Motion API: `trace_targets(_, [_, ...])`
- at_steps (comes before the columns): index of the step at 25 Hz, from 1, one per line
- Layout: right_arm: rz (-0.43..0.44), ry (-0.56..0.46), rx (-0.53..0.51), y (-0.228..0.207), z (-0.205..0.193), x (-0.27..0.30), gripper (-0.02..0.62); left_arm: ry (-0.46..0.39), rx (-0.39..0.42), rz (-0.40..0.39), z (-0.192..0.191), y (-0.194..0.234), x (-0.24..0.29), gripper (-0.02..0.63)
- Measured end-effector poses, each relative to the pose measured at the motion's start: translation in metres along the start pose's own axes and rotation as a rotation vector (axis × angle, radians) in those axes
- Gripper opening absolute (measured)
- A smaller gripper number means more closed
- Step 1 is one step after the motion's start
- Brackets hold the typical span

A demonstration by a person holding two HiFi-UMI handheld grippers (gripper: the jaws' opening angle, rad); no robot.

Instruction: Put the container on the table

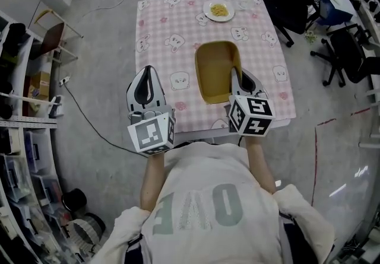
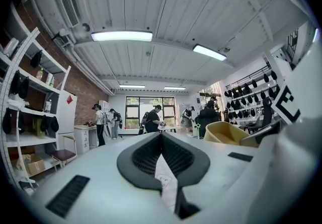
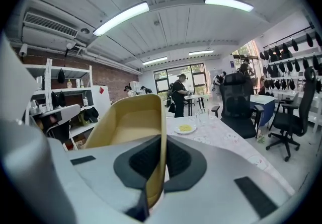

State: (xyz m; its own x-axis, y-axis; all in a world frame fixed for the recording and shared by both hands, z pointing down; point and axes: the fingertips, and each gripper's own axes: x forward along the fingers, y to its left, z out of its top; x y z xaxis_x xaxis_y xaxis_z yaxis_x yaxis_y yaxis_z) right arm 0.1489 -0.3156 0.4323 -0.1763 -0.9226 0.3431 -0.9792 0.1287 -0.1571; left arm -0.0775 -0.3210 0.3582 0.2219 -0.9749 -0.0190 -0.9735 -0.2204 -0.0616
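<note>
Container (image 1: 215,70), yellow, empty | location: over near half of desk (image 1: 160,37); right wall grasped by right tongs (image 1: 236,79) | left tongs (image 1: 146,74) clenched, empty | step: placing, likely | next: lower flat, short of plate (image 1: 218,10), then release

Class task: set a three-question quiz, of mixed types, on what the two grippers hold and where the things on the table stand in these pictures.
1. True or false: the left gripper holds the yellow container.
2. What do the jaws of the right gripper clamp? A) the container's wall B) a handle C) a lid
3. Fill in: seen from the person, the plate of food stands near the ___ edge of the table.

Key: 1 false; 2 A; 3 far.
</note>
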Motion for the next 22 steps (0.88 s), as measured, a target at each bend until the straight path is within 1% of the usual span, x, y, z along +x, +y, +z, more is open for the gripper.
trace_targets(4, [-0.007, 0.095, 0.013, -0.009, -0.016, 0.020, 0.031, 0.017, 0.008, -0.011, -0.008, -0.004, -0.003, 0.026])
trace_targets(8, [-0.020, 0.262, 0.066, -0.023, -0.046, 0.049, 0.031, 0.027, 0.013, -0.010, -0.012, -0.005, -0.007, 0.026])
trace_targets(10, [-0.043, 0.321, 0.096, -0.032, -0.060, 0.060, 0.031, 0.035, 0.009, -0.004, -0.012, -0.002, -0.008, 0.026])
trace_targets(13, [-0.070, 0.382, 0.118, -0.041, -0.077, 0.075, 0.031, 0.046, 0.009, 0.014, -0.014, 0.005, -0.011, 0.026])
trace_targets(18, [-0.083, 0.460, 0.156, -0.044, -0.110, 0.094, 0.031, 0.063, 0.005, 0.029, -0.021, 0.016, -0.018, 0.026])
trace_targets(22, [-0.113, 0.505, 0.138, -0.051, -0.131, 0.104, 0.031, 0.068, 0.003, 0.042, -0.024, 0.018, -0.023, 0.026])
